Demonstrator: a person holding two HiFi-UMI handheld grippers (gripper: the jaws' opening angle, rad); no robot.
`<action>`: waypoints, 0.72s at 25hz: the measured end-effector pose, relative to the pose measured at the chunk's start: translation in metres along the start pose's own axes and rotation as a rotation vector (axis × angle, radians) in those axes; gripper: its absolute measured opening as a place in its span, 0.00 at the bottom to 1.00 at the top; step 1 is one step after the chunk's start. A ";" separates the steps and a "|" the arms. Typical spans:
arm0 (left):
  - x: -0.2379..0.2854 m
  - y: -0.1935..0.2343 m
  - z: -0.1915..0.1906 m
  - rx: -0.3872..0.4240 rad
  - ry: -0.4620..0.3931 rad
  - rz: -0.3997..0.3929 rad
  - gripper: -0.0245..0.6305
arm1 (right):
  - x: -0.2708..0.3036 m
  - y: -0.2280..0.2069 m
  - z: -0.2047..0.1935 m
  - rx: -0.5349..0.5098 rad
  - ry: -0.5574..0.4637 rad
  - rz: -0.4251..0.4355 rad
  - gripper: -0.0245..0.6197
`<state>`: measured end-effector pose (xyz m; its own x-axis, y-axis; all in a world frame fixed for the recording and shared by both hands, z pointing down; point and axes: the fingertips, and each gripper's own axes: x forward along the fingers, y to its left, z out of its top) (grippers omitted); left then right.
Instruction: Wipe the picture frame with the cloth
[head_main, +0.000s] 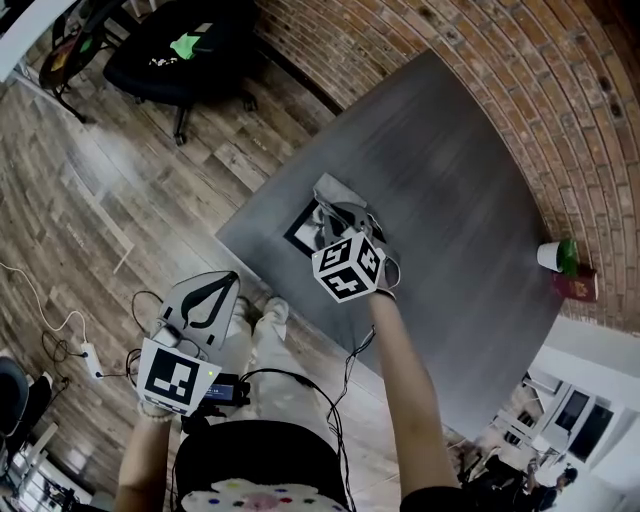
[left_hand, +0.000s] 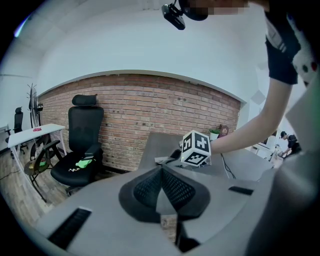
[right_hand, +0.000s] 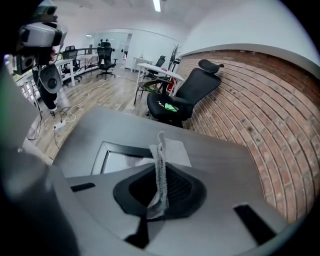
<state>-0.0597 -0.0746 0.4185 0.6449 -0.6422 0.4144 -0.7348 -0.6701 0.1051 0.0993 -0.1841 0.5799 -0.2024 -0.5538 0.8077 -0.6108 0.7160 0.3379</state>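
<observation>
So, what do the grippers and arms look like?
The left gripper and right gripper are grey wedges with black mesh pads, each bearing a white cube with black square markers. Black cables trail below them. The visible sleeve is short and black.

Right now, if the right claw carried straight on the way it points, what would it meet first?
Probably the picture frame: the right claw, shut on the cloth, points down at it on the table, though depth is unclear.

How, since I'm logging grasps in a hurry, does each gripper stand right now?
Left gripper: shut, empty.
Right gripper: shut on the cloth, at the picture frame.
</observation>
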 end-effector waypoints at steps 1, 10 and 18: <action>0.000 0.000 0.000 -0.001 0.000 0.001 0.05 | 0.000 0.003 0.002 -0.008 -0.003 0.008 0.06; 0.000 0.001 0.000 0.000 0.000 -0.001 0.05 | -0.005 0.026 0.013 -0.039 -0.024 0.056 0.06; -0.001 -0.001 0.001 0.004 -0.006 -0.006 0.05 | -0.013 0.053 0.018 -0.072 -0.044 0.098 0.06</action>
<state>-0.0597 -0.0736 0.4172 0.6509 -0.6401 0.4083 -0.7298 -0.6758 0.1039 0.0555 -0.1461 0.5786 -0.2928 -0.4972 0.8168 -0.5307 0.7950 0.2937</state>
